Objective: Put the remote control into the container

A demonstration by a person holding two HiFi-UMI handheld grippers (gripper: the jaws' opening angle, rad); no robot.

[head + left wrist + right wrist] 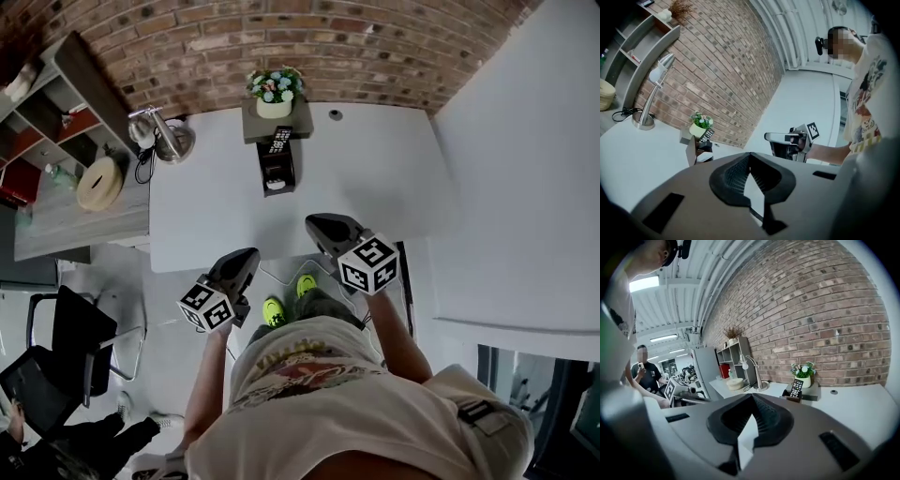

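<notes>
While the slim black button-covered remote control (279,141) stands propped in the small dark box-shaped container (277,173) at the far side of the white table (394,178), the task looks complete, with nothing evidently left to place. Both tools hang by the table's near edge, well apart from the container: the left gripper (242,261) shows its ribbed black fingers (733,176) pressed together on nothing, and the right gripper (326,228) likewise has its fingers (771,420) closed and empty.
</notes>
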